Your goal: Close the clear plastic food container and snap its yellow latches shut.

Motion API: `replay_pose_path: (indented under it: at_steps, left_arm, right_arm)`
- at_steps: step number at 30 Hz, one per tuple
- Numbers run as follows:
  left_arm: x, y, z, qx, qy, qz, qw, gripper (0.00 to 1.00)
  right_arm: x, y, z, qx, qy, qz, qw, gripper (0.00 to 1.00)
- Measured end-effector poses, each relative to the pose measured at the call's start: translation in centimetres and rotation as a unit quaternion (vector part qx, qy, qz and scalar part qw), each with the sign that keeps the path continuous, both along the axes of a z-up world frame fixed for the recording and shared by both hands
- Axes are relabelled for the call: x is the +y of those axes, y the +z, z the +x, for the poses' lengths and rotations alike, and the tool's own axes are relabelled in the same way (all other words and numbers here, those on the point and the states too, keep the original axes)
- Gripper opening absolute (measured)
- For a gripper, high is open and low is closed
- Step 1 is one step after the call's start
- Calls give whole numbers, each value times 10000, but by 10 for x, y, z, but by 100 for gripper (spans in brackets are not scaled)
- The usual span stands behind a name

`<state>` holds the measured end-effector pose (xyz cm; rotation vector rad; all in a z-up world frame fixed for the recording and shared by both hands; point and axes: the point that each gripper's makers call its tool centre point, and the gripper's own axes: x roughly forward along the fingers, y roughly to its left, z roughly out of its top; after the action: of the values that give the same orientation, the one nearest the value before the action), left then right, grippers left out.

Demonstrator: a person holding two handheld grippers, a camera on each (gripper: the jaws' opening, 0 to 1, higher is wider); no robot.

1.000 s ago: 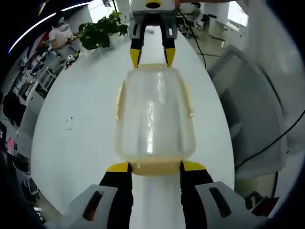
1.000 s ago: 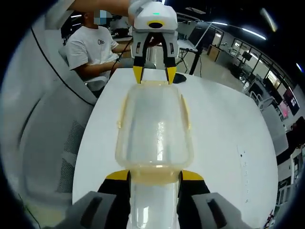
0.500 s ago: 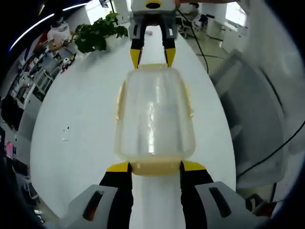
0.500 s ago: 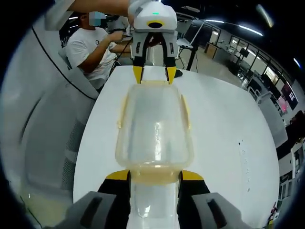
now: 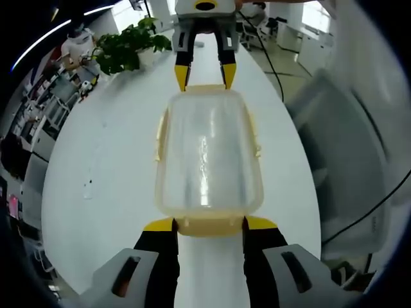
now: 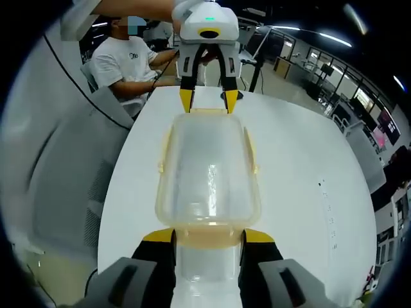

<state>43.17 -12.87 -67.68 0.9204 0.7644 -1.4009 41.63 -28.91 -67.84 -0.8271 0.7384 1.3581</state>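
The clear plastic container [image 5: 209,154] with its lid on spans the gap between my two grippers, above the white table [image 5: 109,147]. In the left gripper view my left gripper [image 5: 209,224] is shut on the near yellow end latch [image 5: 209,227]. My right gripper [image 5: 205,76] holds the far end. Yellow side latches [image 5: 158,138] stick out along the rim. In the right gripper view the same container [image 6: 209,173] runs from my right gripper [image 6: 209,235], shut on its near end latch, to my left gripper [image 6: 208,99] at the far end.
A potted plant [image 5: 128,45] stands at the table's far left. A grey chair [image 5: 347,141] and a black cable [image 5: 379,192] lie to the right. A seated person in a white shirt [image 6: 128,61] is beyond the table, with another grey chair [image 6: 58,173] at the left.
The container stays fixed between both grippers while the room behind shifts slightly, so both hands have moved together with it. The grip looks the same.
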Motion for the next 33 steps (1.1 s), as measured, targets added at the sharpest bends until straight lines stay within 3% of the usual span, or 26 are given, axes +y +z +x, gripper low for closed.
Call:
replay_pose_path:
  at_steps: [12,33]
  left_arm:
    - [-23,-7,-1,18,-13,11,10000,36]
    - [-55,-34,2,146,-73,125,9998,36]
  right_arm:
    - [-23,-7,-1,9,0,-41,10000,36]
    - [-54,-34,3,135,-16,-99,9999,36]
